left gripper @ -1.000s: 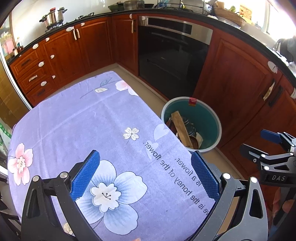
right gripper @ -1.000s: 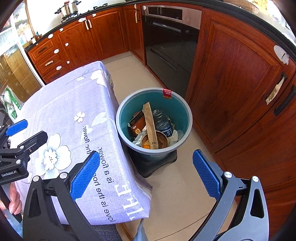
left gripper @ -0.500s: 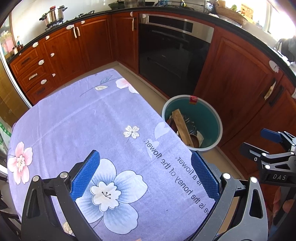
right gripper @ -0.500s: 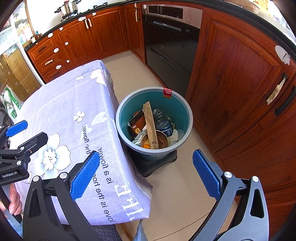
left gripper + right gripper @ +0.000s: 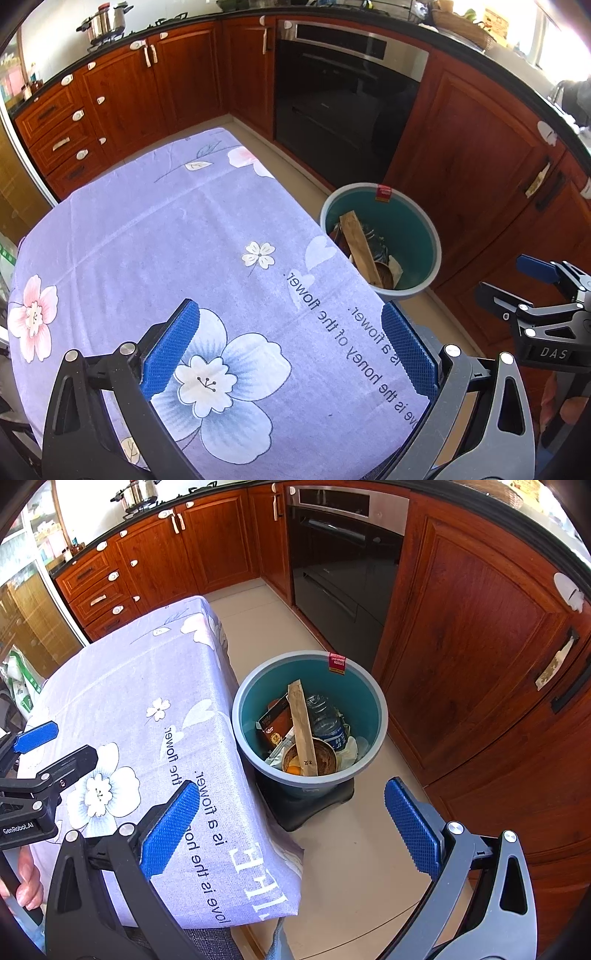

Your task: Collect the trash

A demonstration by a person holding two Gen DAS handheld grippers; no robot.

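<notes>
A teal trash bin stands on the floor beside the table, also in the left wrist view. It holds a long brown paper sleeve, a plastic bottle, a dark packet and a brown bowl. My left gripper is open and empty above the purple flowered tablecloth. My right gripper is open and empty over the table's corner and the floor, short of the bin. No trash shows on the cloth.
Red-brown wooden cabinets and a black oven line the wall behind the bin. Beige floor runs between table and cabinets. The bin sits on a dark base. A pot stands on the far counter.
Both grippers have stayed open and nearly still; the left view has shifted very slightly. Nothing was picked up or dropped.
</notes>
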